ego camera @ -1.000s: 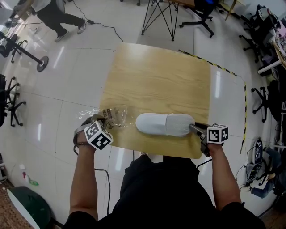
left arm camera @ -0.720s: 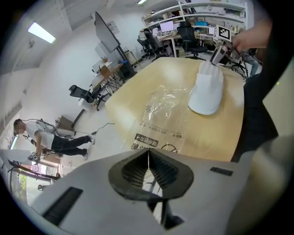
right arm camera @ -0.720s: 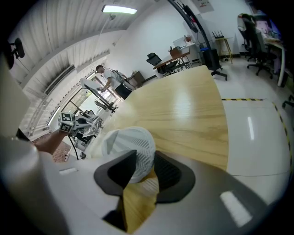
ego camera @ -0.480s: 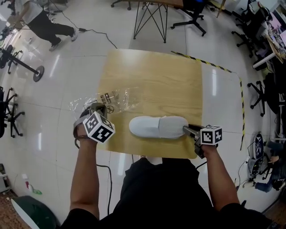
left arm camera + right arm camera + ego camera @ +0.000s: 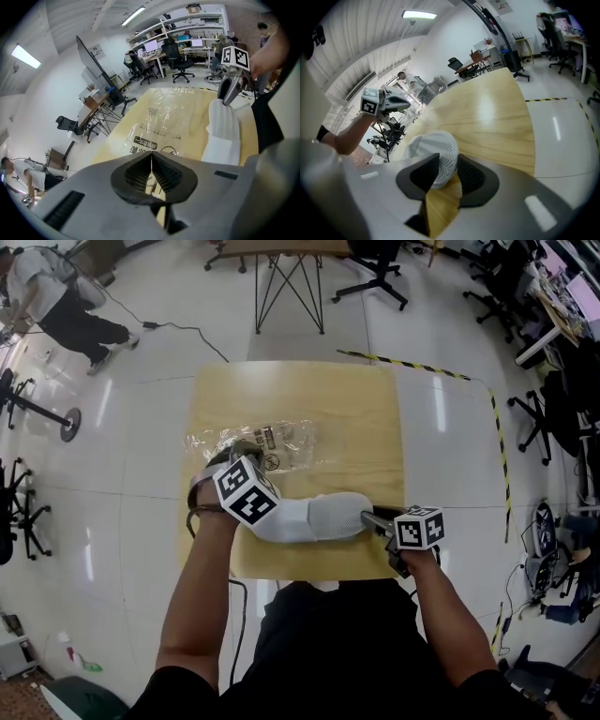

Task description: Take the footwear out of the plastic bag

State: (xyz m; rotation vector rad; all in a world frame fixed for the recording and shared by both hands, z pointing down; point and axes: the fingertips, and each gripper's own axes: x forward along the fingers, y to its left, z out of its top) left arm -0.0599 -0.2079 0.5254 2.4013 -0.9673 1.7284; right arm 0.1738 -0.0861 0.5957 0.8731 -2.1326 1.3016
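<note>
Wooden table (image 5: 328, 395), with a person at its near edge holding a gripper in each hand. A white slipper (image 5: 317, 516) lies flat on the table close to that edge, running along it, fully outside the plastic bag (image 5: 286, 440).

The right gripper (image 5: 442, 174) is clamped on the slipper's right-hand end. Its pads press both sides, and the slipper rests on the wood.

The left gripper (image 5: 151, 164) has its jaws pressed together, pinching an edge of the clear bag film. The rest of the bag lies crumpled and flat on the table beyond the jaws. Black print shows on it and the wood shows through.

The bag sits just beyond the slipper, on the side away from the person. From the head view the left gripper overlaps the slipper's left end. Whether bag and slipper touch, cannot tell.

Another person (image 5: 56, 306) is far off on the tiled floor (image 5: 122, 474), upper left. Office chairs (image 5: 380, 268) stand around the room.
</note>
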